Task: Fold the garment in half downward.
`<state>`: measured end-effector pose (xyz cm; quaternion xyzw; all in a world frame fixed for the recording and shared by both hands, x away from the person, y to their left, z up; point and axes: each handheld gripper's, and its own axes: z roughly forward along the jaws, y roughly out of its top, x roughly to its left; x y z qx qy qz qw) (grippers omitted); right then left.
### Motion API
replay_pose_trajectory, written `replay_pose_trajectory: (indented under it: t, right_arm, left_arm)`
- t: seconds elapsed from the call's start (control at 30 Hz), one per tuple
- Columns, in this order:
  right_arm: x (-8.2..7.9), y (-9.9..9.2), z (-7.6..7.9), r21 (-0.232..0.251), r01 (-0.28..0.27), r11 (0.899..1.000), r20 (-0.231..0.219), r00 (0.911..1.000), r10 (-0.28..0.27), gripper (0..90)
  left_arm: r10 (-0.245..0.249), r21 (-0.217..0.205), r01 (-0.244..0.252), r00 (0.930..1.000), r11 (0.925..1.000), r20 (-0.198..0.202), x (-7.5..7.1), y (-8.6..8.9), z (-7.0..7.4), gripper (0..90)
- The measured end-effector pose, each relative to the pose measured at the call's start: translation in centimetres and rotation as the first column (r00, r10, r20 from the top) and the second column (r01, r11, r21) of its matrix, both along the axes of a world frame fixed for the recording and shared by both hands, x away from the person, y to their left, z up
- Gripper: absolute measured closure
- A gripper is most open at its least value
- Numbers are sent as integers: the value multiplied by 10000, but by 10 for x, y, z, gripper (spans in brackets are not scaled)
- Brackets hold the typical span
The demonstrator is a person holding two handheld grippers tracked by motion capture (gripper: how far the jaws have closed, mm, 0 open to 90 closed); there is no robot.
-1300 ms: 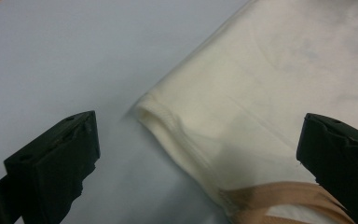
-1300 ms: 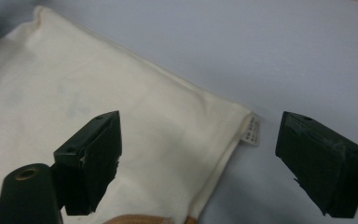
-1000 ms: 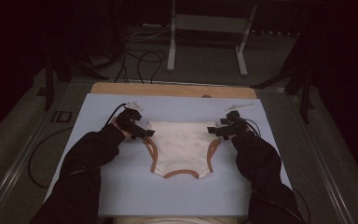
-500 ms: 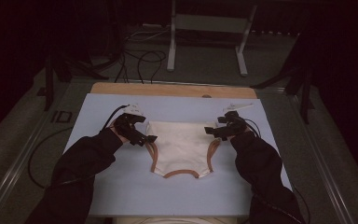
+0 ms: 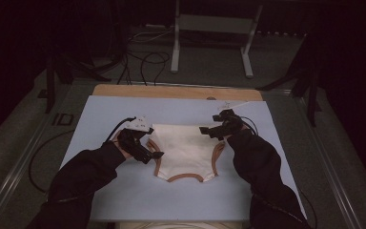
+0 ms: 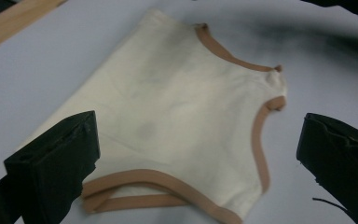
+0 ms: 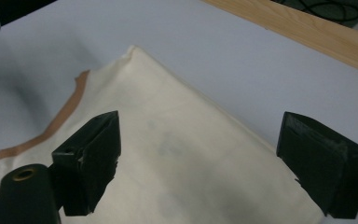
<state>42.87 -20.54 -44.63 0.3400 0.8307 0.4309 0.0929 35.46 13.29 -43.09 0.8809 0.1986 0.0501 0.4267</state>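
Overhead view; two close claw-mounted views

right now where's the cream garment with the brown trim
In the high view the cream garment lies flat at the middle of the pale blue mat, between the left gripper and the right gripper.

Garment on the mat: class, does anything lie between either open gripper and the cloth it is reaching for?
Nothing visible does. The left gripper and right gripper hover with jaws open at opposite sides of the garment, which lies alone on the blue mat.
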Motion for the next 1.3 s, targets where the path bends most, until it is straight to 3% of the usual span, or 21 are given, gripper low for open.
replay_pose_trajectory:
  t: [0.33,0.53,0.83,1.07,1.3]
  right_arm:
    - [9,28,1,-98,-481,9988,13,9988,481,132]
    - [12,47,-2,-143,-819,9965,-29,9966,818,133]
    - [14,74,-6,-173,-1215,9924,-152,9925,1213,131]
    - [16,92,-12,-271,-1520,9880,-148,9883,1516,130]
    - [21,104,-15,-230,-1619,9865,-326,9864,1611,131]
  left_arm:
    - [-638,-145,640,9979,9978,129,-22,-6,-13,2]
    - [-591,-192,596,9979,9980,282,-29,-10,-23,2]
    - [-610,-436,614,9981,9972,116,-34,-12,-37,2]
    - [-670,15,670,9974,9978,283,-40,-14,-51,2]
    - [-848,17,848,9961,9964,243,-42,-15,-57,2]
